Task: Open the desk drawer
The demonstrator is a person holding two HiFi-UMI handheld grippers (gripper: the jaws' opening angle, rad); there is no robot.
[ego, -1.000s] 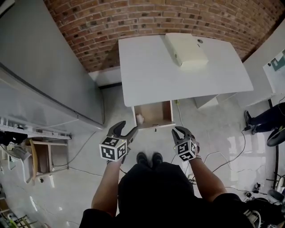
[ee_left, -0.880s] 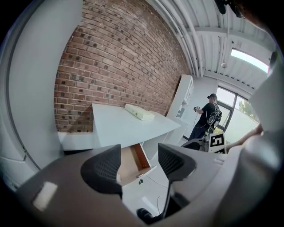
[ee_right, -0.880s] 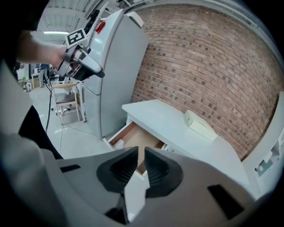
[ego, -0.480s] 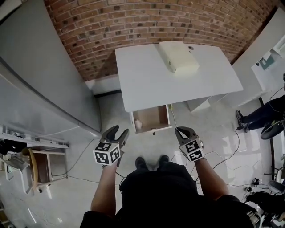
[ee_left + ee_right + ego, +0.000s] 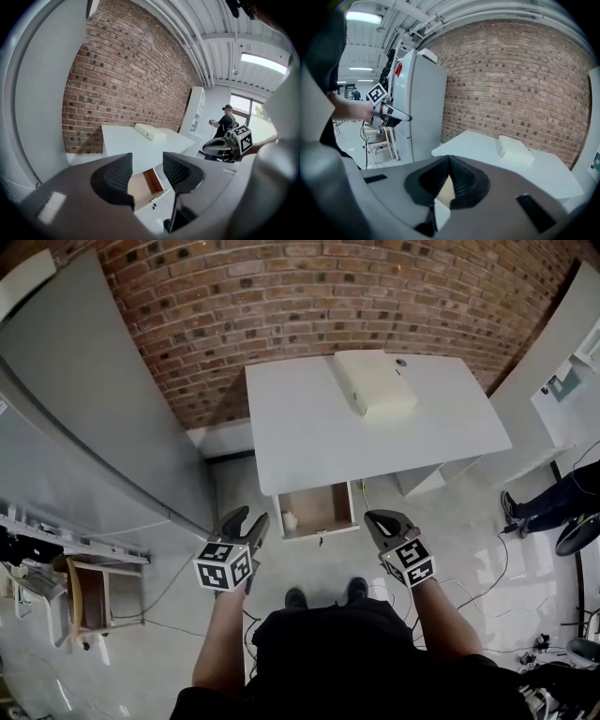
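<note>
Looking down on the white desk point(image 5: 309, 418) against the brick wall point(image 5: 281, 296), and finding the drawer point(image 5: 319, 510) already pulled well out from under the front edge, at 12 o'clock from the person's shoes point(image 5: 357, 590). Spotting a small pale object point(image 5: 290, 519) inside, toward the 9 o'clock side, too small to name. Noting a cream box point(image 5: 375, 382) lying toward 1 o'clock on the desk top, untouched.

Tracking the left gripper point(image 5: 251, 517) at 7 o'clock of the drawer, clear of it. Closing those jaws just now, down to roughly half spread, with nothing between the pads point(image 5: 116, 176), only the drawer's wooden inside showing far off through the gap in the left gripper view. Tracking the right gripper point(image 5: 375, 517) at 5 o'clock of the drawer, likewise apart from it. Seeing its pads point(image 5: 459, 180) pressed fully together in the right gripper view, gripping nothing.

Comparing with 1 second ago: lifting both grippers and drawing them back from the drawer front, bringing the right jaws from parted to fully together, narrowing the left. Finding no change in how far out the drawer stands across all 3 head views.

Reading that as release and retreat. Judging the pull finished and the task as good as complete. Expecting little more than lowering both tools, and watching only for a stray knock pushing the drawer back in.
</note>
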